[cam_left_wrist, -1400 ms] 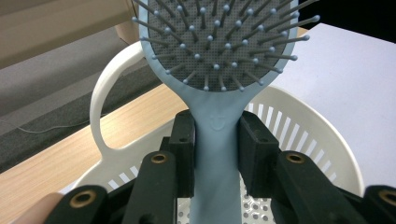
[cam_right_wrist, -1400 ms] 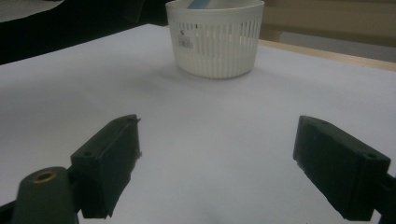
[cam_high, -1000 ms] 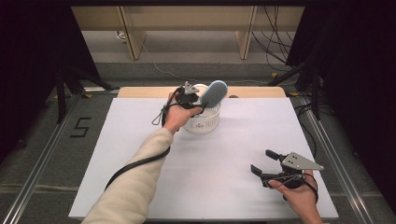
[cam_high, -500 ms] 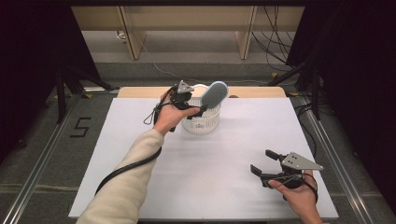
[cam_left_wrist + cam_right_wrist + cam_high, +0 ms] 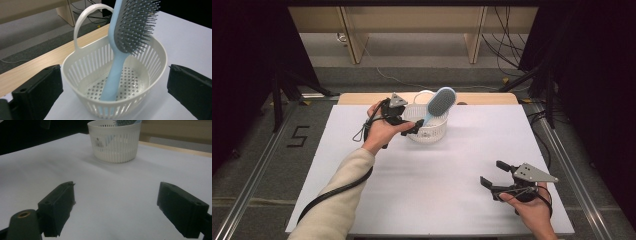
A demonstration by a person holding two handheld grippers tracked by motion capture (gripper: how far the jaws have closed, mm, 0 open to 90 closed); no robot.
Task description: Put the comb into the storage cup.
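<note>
basket (image 5: 428,131): holds hairbrush (image 5: 439,104) | left gripper (image 5: 411,126): beside, nothing between

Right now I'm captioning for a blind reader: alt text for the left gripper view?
A light blue hairbrush stands handle-down in a white slotted basket on a white table, bristled head leaning over the rim. Two black jaws flank the basket, open.

From my remote station I read one clear mark: a dark figure "5" (image 5: 298,136) on the grey floor (image 5: 257,165) left of the table. A small label (image 5: 99,143) on the white basket (image 5: 115,147) stays illegible.
</note>
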